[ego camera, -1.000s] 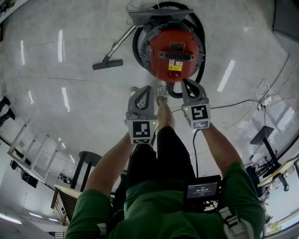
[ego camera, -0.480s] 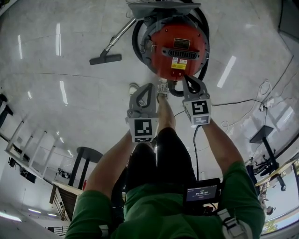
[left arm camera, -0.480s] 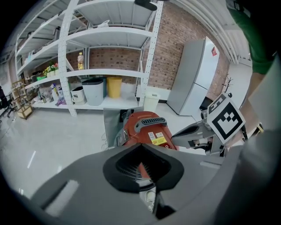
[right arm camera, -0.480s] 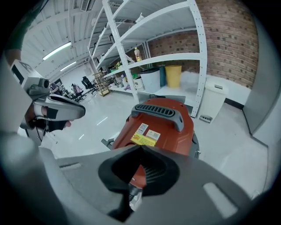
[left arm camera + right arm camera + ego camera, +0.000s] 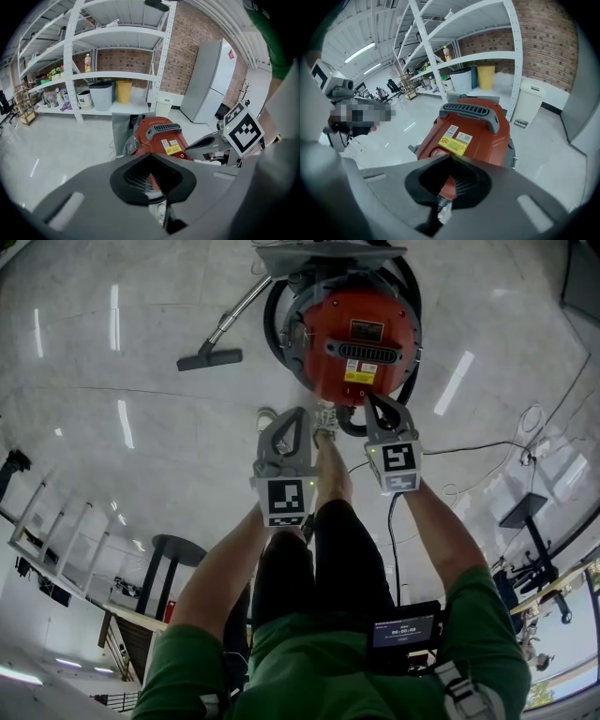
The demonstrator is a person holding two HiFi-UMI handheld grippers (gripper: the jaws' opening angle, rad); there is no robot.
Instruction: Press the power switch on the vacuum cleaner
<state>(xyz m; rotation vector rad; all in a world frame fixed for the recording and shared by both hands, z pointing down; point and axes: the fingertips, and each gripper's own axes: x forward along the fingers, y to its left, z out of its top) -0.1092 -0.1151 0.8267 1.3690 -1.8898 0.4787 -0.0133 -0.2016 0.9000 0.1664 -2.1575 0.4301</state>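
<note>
Little is changed from 0.5 s ago. The vacuum cleaner (image 5: 361, 334) is stood on the floor (image 5: 122, 456). The right gripper (image 5: 372, 401), closed and empty, is held at its near edge. The left gripper (image 5: 294, 416), likewise closed and empty, is held just short of it.

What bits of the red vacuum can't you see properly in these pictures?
- Power switch: I cannot pick it out. In the right gripper view the shut right tool covers the near end of the vacuum.
- Vacuum's far side: cut off by the top edge of the head view.
- Yellow label: its print is too small to read in every view.
- Hose: partly hidden behind the vacuum's body in the head view.
</note>
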